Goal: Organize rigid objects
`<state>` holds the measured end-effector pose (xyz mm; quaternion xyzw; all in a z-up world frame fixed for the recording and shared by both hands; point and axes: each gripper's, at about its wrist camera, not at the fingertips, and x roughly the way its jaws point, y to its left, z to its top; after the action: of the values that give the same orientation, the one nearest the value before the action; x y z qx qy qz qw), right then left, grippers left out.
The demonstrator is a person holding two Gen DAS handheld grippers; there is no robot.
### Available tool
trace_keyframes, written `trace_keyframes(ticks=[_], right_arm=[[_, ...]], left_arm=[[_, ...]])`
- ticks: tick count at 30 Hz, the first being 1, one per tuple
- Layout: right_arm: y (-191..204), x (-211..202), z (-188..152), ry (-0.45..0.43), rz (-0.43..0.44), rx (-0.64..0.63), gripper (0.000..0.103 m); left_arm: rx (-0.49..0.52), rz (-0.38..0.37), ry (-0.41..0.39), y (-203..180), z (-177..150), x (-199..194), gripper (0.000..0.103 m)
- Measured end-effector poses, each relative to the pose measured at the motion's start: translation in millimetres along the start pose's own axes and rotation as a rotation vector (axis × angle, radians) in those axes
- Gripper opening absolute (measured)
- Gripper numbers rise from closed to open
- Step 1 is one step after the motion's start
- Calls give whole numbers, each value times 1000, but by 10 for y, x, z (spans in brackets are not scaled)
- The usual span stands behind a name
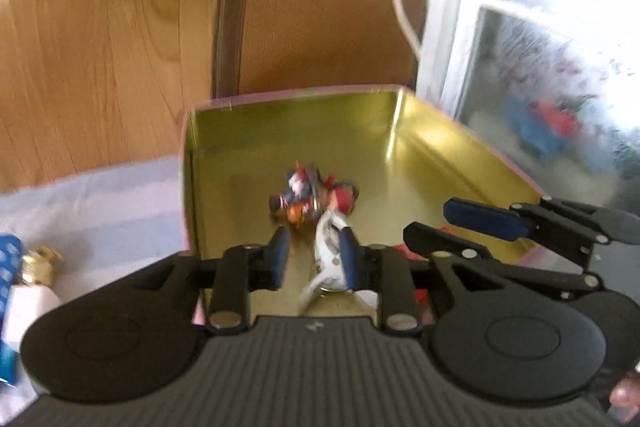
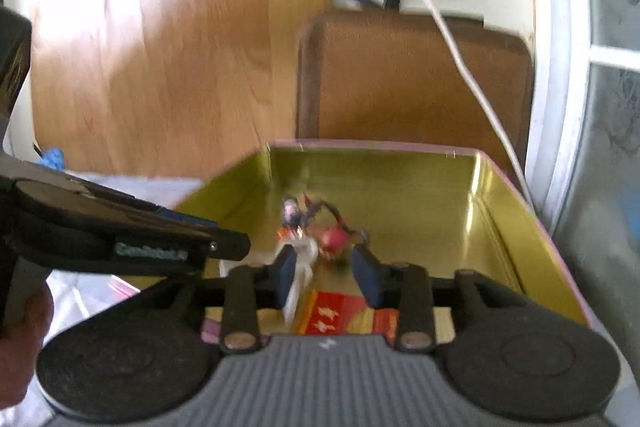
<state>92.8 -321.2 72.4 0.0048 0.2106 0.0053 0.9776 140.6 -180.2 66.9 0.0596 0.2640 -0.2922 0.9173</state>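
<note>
Nearest me, my left gripper (image 1: 314,259) stands spread over the gold tin (image 1: 432,147); the white figurine (image 1: 330,243) lies on the tin floor between its fingers; my right gripper (image 2: 330,277) is spread too; only its view shows the red packet (image 2: 340,311); only the left view shows the gold-capped bottle (image 1: 34,279) outside the tin, left.

Glossy gold metal tin (image 1: 424,131), ribbed brown fabric chair (image 1: 320,27), wood-grain panel (image 1: 88,39)

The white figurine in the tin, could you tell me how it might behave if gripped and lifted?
The white figurine looks moulded, so probably stiff and light. Its thin limbs may snap under a hard pinch. On the tin's glossy floor it would likely slide if nudged.
</note>
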Motion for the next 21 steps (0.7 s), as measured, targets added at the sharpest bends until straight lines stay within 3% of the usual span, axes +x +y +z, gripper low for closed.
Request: trace_keyframes(ticks=[4, 7, 11, 14, 17, 21], right_arm=[[127, -222, 21, -61, -42, -9, 35], [245, -347, 77, -105, -5, 7, 35], [594, -364, 175, -106, 117, -10, 33], [1032, -185, 189, -40, 235, -31, 30], [1478, 74, 168, 31, 313, -56, 24], [2047, 429, 116, 118, 402, -46, 23]], left_arm=[[-20, -19, -85, 205, -141, -469, 45], [-78, -7, -117, 575, -428, -833, 45], [-132, 155, -123, 1159, -839, -1204, 45], [-202, 277, -123, 1665, -1032, -1457, 45], [-257, 405, -114, 2116, -1028, -1631, 44], [-220, 510, -86, 2515, -903, -1619, 43]])
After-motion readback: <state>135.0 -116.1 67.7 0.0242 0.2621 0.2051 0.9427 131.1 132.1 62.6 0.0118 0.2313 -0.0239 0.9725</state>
